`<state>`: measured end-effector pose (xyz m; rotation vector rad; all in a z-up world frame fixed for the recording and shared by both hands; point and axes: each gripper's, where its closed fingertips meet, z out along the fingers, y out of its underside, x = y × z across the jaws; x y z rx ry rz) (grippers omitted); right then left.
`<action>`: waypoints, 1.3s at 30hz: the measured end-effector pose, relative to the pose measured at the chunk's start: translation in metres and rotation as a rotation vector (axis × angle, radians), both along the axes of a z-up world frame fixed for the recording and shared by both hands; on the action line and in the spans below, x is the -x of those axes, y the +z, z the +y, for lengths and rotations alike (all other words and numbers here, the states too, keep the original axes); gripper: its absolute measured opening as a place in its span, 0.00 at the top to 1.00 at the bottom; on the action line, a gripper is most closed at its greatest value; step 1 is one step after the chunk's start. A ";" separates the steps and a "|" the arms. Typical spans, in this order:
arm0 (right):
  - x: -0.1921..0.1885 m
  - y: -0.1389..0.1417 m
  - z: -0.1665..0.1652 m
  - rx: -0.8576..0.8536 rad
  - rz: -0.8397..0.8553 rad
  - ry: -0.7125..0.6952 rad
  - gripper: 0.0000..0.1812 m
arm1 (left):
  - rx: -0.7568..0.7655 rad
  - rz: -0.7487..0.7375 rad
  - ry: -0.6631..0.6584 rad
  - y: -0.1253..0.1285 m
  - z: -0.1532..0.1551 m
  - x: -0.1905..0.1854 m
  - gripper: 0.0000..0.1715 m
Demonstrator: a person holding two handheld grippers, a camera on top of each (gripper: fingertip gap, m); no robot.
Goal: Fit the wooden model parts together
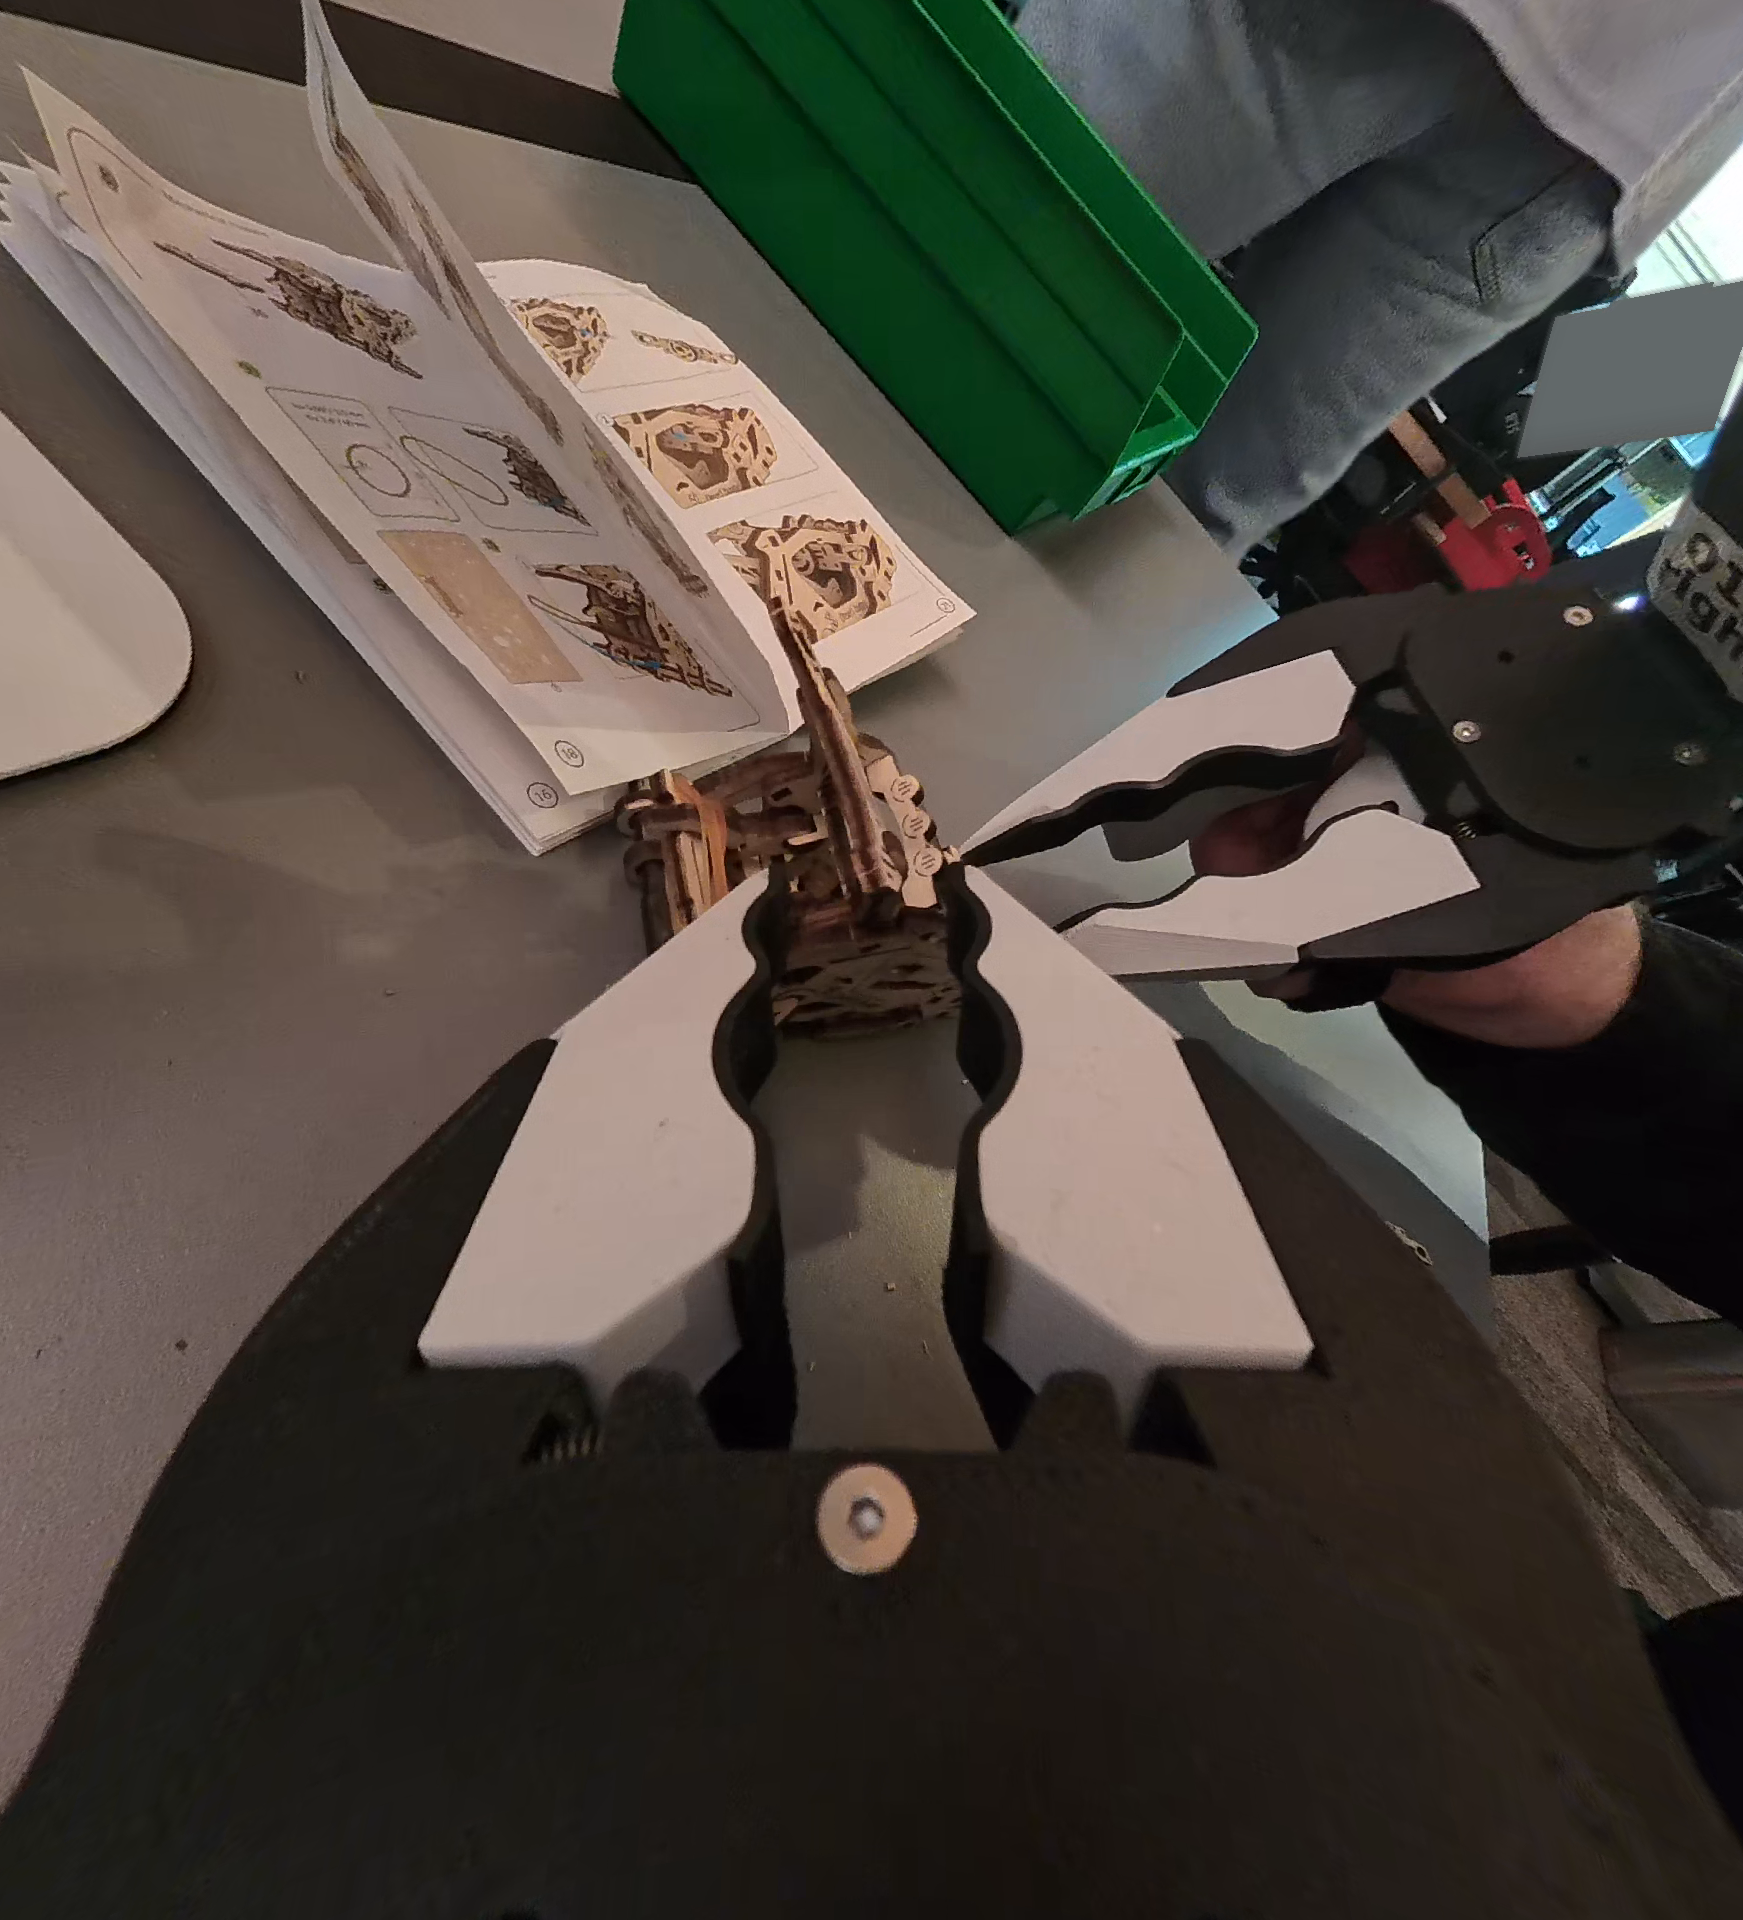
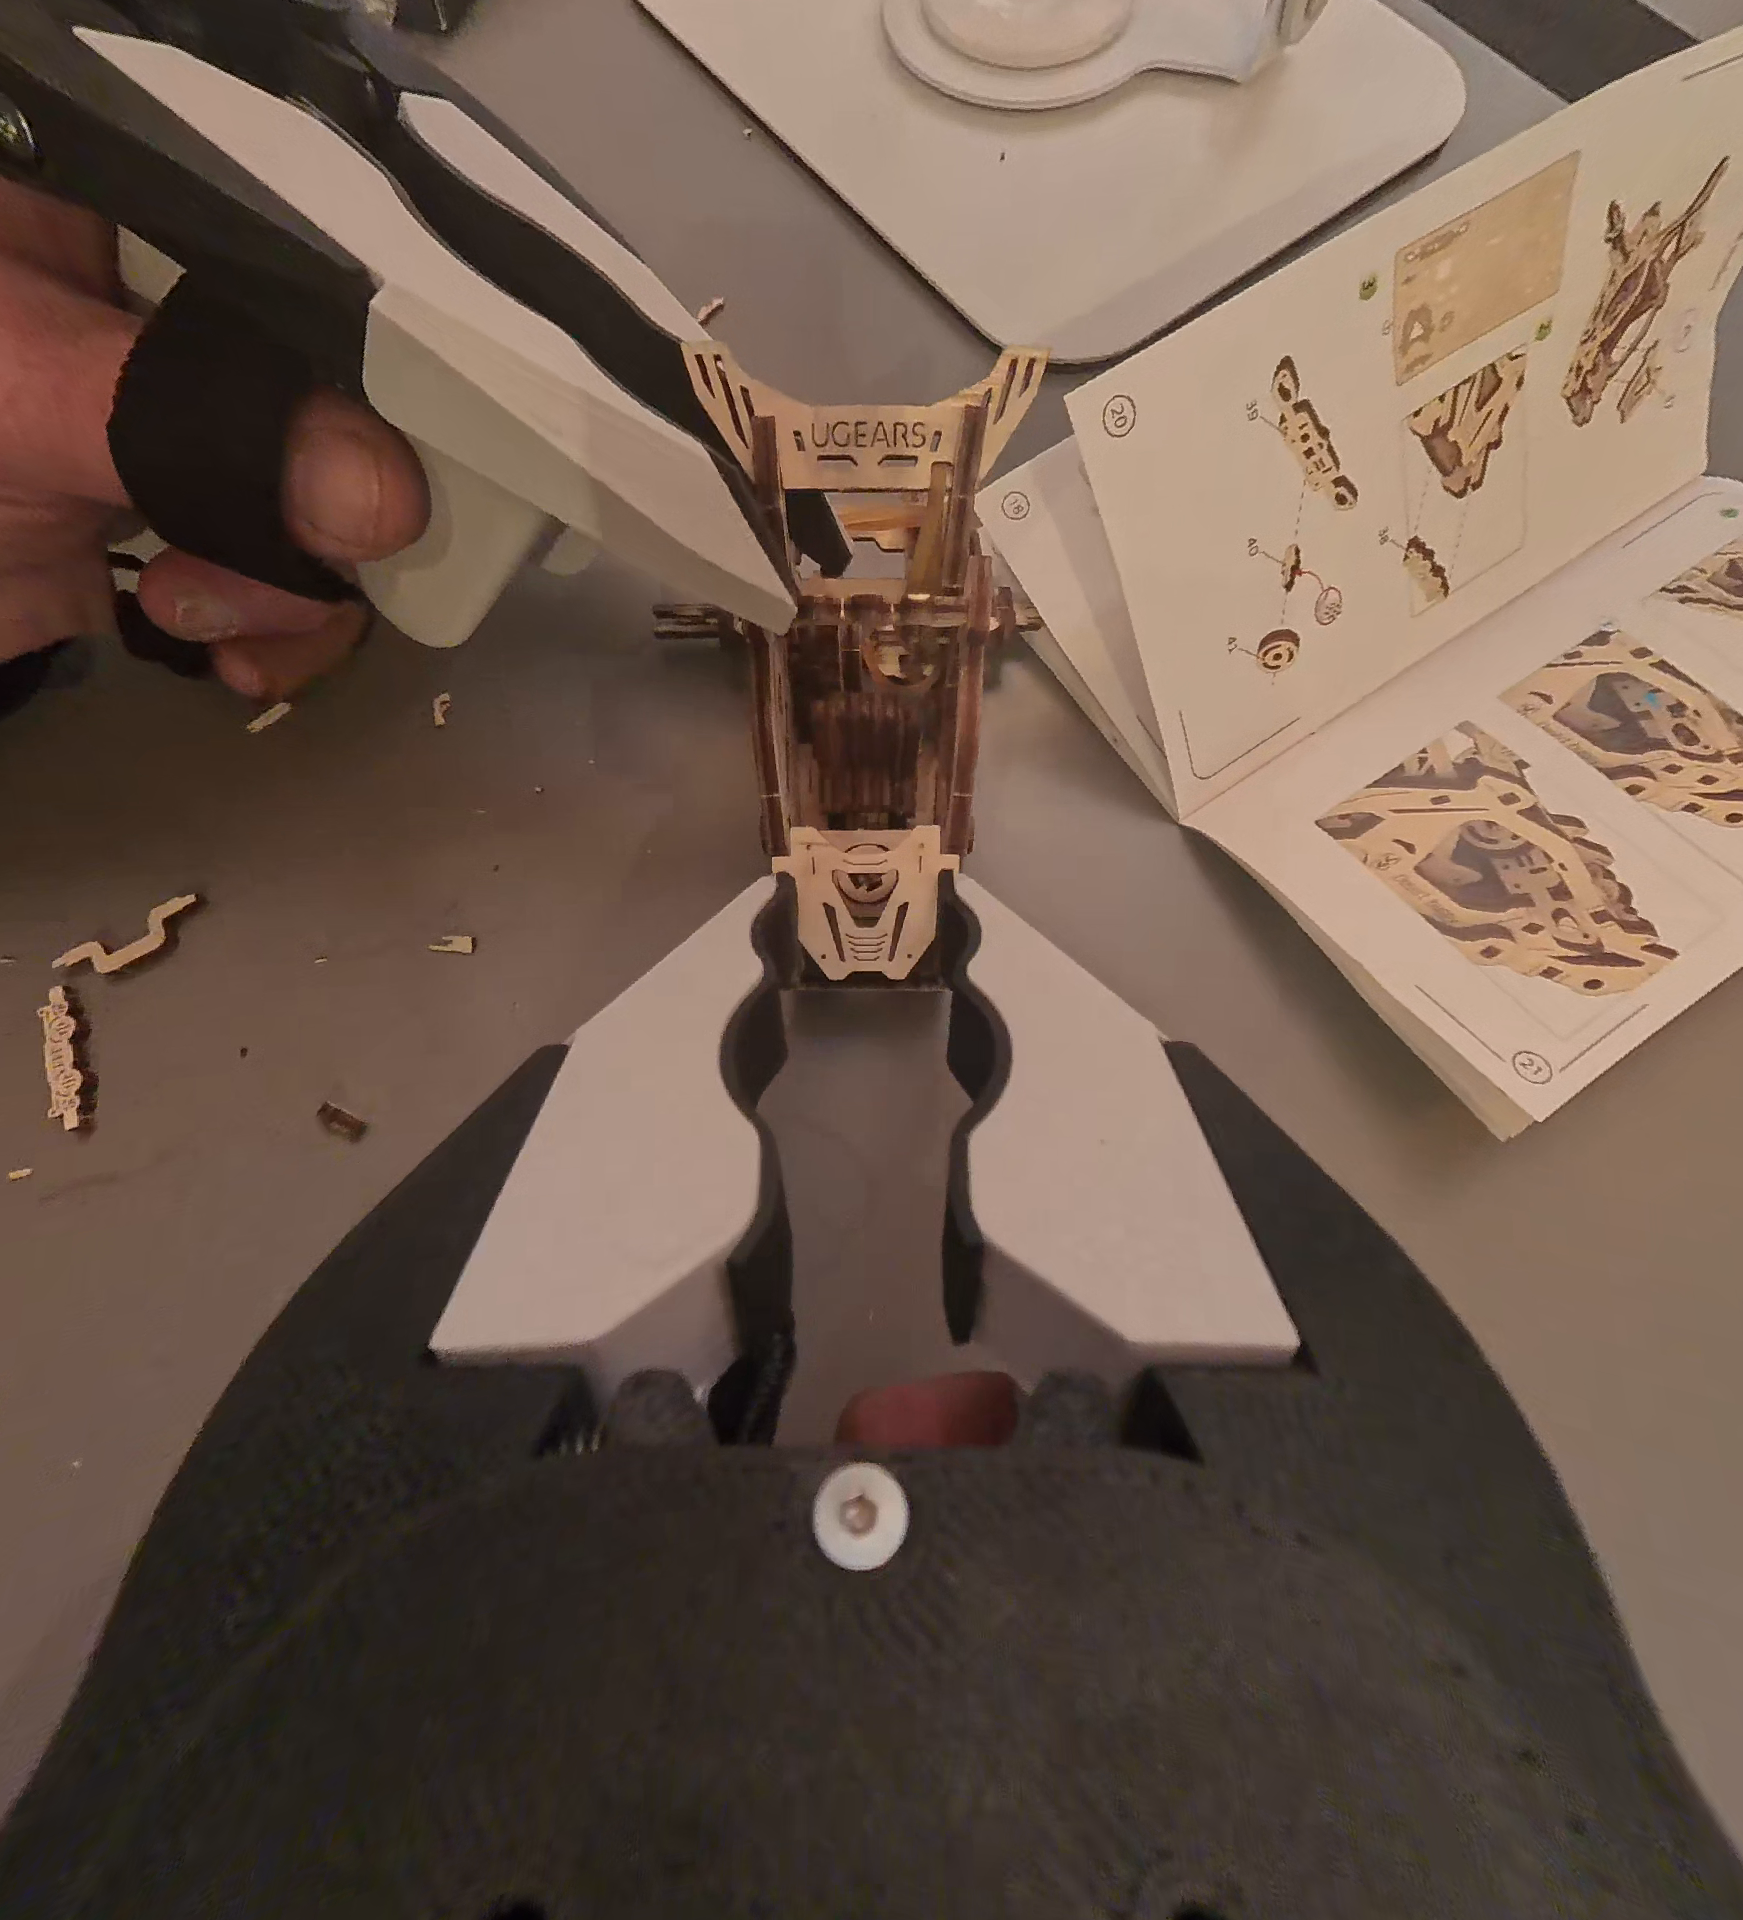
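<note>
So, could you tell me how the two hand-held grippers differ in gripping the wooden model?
The left hand-held gripper clamps the wooden model near its winged end, coming in from the side. The right hand-held gripper clamps its nose end, coming in end-on. Both are shut on it.

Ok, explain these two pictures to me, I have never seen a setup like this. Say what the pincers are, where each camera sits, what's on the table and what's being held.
No robot: a person holds a two-fingered gripper in each hand, with a camera on each looking along its fingers.

In the left wrist view, the left gripper is closed on one end of the wooden model, and the right gripper comes in from the side. In the right wrist view, the right gripper clamps the model's other end.

On the grey table lie an open instruction booklet, a green bin, a white tray and wood scraps.
</note>
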<state>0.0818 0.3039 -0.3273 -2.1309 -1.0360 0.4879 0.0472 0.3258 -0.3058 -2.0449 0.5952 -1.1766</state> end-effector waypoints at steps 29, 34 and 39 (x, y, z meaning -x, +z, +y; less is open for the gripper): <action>0.000 -0.001 0.003 0.045 -0.071 -0.010 0.84 | 0.007 -0.005 0.017 0.000 0.002 0.002 0.85; 0.003 0.007 -0.002 0.035 -0.046 0.022 0.83 | 0.013 -0.010 0.008 0.000 0.002 0.002 0.86; 0.002 0.002 0.002 0.016 -0.046 0.014 0.88 | 0.010 -0.008 0.009 0.000 0.002 0.002 0.86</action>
